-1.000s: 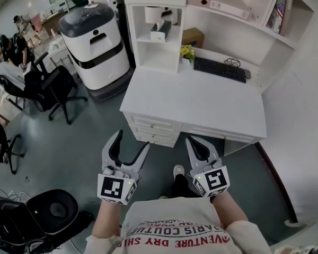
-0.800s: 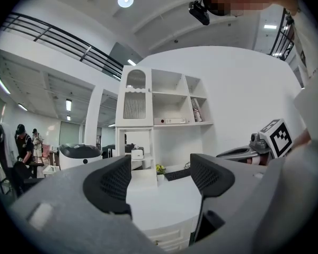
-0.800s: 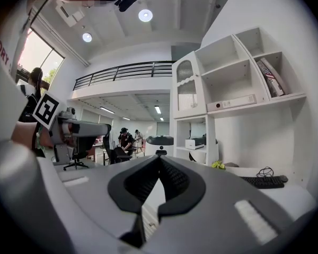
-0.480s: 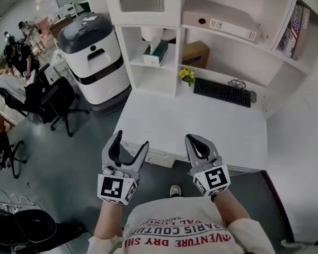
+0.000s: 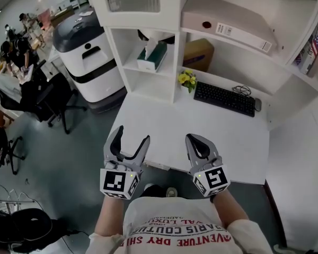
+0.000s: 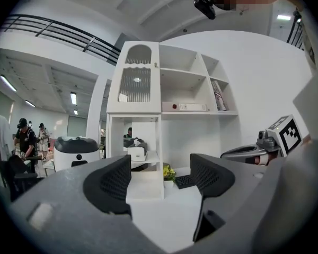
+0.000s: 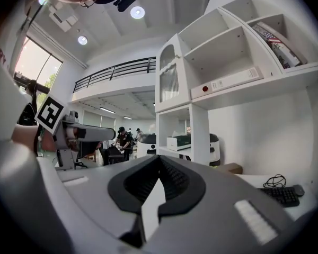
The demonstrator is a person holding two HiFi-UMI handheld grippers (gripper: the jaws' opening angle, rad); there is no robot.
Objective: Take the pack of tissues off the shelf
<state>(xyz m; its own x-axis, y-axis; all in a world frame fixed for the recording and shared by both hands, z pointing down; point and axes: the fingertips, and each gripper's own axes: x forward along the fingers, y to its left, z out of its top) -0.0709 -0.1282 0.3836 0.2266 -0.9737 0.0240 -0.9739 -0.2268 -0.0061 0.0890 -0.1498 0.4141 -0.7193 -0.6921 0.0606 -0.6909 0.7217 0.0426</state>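
The tissue pack, a green and white box with a tissue sticking up, rests in the open cubby of the white shelf unit at the desk's back left. The left gripper view has the tissue pack far ahead, and the right gripper view has the tissue pack small on its shelf. My left gripper hovers over the desk's front edge, open and empty. Beside it my right gripper is shut, empty. Both are well short of the shelf.
On the white desk lie a black keyboard and a small pot of yellow flowers. A cardboard box and a binder sit in the shelves. A white-and-black machine and office chairs stand left.
The person has stepped toward the desk, so both grippers now hover over its front edge and the shelf looks nearer. Neither gripper's jaws have changed.
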